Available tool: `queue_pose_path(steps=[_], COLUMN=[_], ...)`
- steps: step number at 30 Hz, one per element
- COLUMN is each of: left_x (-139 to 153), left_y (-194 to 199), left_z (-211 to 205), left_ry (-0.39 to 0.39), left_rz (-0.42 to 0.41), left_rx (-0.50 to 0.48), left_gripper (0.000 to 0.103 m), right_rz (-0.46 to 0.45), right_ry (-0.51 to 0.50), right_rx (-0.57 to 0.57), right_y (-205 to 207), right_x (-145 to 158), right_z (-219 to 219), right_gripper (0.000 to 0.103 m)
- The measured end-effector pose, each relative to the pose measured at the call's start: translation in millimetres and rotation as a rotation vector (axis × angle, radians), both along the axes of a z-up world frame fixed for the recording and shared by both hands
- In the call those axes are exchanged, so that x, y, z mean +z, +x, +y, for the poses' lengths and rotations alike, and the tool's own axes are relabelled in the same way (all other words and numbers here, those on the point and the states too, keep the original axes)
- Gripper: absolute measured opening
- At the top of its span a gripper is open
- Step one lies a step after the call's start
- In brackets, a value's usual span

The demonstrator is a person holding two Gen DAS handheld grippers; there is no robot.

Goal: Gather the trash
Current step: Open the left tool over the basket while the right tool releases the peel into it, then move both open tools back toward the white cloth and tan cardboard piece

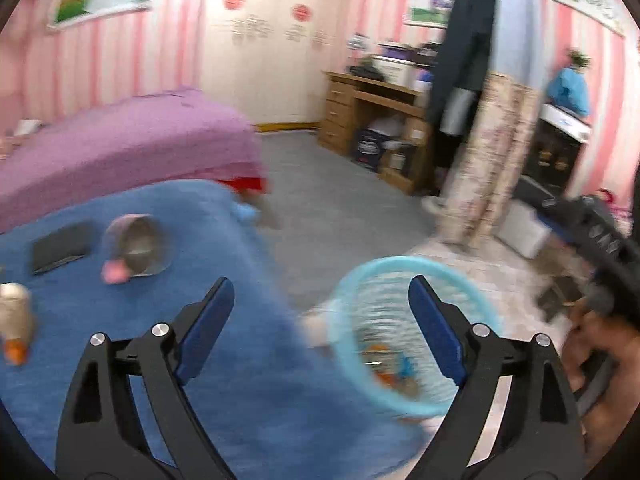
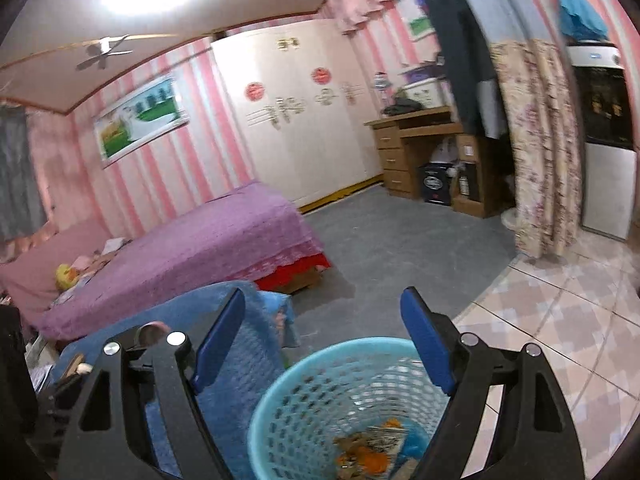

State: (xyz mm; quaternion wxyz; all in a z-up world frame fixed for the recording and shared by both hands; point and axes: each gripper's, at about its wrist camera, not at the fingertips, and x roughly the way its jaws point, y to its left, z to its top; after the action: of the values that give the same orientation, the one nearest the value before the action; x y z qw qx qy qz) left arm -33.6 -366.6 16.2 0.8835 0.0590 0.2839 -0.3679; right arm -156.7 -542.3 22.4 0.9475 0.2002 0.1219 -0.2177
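A light blue mesh wastebasket [image 1: 404, 344] [image 2: 320, 412] stands on the floor beside a table with a blue cloth [image 1: 224, 360] [image 2: 248, 360]. Orange and blue trash lies in its bottom. My left gripper [image 1: 320, 312] is open and empty, over the table's edge beside the basket. My right gripper [image 2: 322, 328] is open and empty, just above the basket's rim. On the cloth lie a roll of tape [image 1: 138, 246], a pink scrap [image 1: 114, 272], a dark flat object [image 1: 60, 246] and a beige crumpled item with an orange bit [image 1: 14, 320]. The image is motion-blurred.
A bed with a purple cover [image 1: 120, 148] [image 2: 180, 256] stands behind the table. A wooden desk [image 1: 372, 120] [image 2: 424, 152], a floral curtain [image 2: 540, 152] and a white wardrobe [image 2: 296, 120] line the far walls. Grey carpet [image 2: 400, 248] meets tiled floor [image 2: 560, 320].
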Motion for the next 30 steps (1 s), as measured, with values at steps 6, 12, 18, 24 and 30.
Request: queue_pose_path(steps=[6, 12, 18, 24, 30], left_x=[14.7, 14.0, -21.3, -40.6, -46.0], left_y=[32.6, 58.2, 90.8, 112.2, 110.4], left_z=[129.0, 234.3, 328.8, 375.2, 379.9], left_ry=[-0.015, -0.035, -0.031, -0.030, 0.002], left_rz=[-0.065, -0.087, -0.006, 0.057, 0.058], left_rx=[0.247, 0.429, 0.637, 0.687, 0.668], left_gripper=[0.087, 0.088, 0.088, 0.088, 0.088], right_rz=[0.000, 0.049, 0.111, 0.165, 0.195], right_ry=[-0.012, -0.094, -0.159, -0.173, -0.206], right_rx=[0.152, 0.273, 0.413, 0.465, 0.525], right_y=[37.1, 78.1, 123.4, 157.2, 174.6], right_x=[2.0, -1.0, -17.6, -32.3, -42.5], right_z=[52.8, 119.2, 191.3, 236.1, 280.5], right_gripper=[0.082, 0.084, 0.084, 0.084, 0.084])
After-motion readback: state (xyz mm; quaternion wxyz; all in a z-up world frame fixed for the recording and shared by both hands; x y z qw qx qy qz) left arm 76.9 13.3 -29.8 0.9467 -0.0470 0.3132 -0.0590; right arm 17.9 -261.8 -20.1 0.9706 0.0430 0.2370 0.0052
